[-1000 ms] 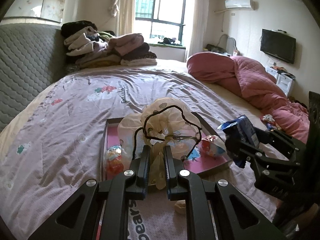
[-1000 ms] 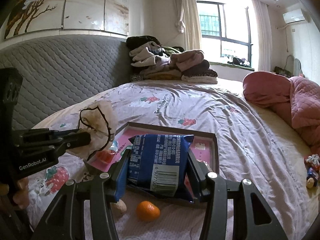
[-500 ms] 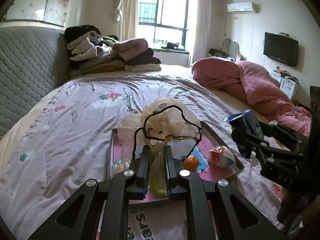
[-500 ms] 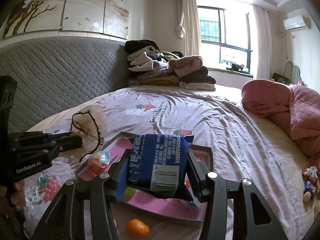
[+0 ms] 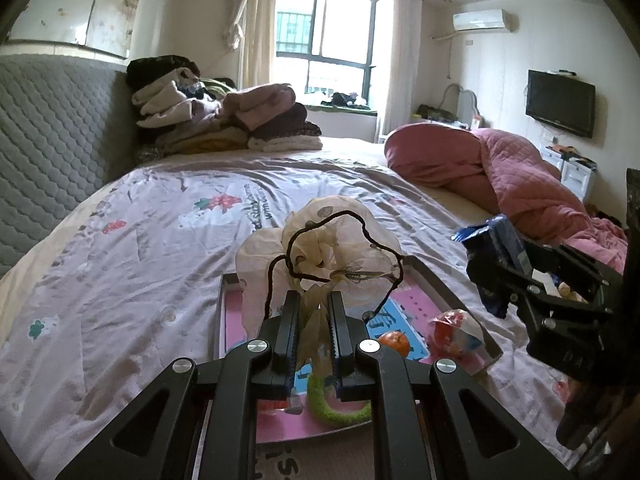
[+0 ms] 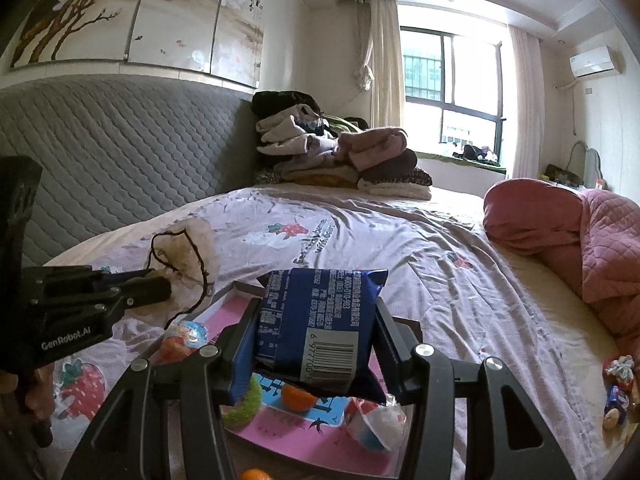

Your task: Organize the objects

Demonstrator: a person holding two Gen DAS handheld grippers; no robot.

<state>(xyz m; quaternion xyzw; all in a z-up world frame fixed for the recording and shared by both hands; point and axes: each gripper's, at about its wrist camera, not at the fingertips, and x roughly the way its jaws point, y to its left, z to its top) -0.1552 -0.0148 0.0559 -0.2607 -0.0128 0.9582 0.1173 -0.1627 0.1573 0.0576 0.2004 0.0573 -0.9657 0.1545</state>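
Bed, soft and rumpled; it carries everything. The pink-floored tray sits near its front edge, and on a mattress it can tilt if anything presses one rim.

Right gripper: jaws closed on the sides of a blue snack packet, held above the tray's near edge. A slick, air-filled pack could squirt out and land on the bedding.

Left gripper: nearly closed, pinching the neck of a cream polka-dot fabric item with a black cord, hanging over the tray's left half. The loose cord could snag a finger on release.

In the tray: wrapped toy egg, green ring, orange. A dropped load may roll the orange out.
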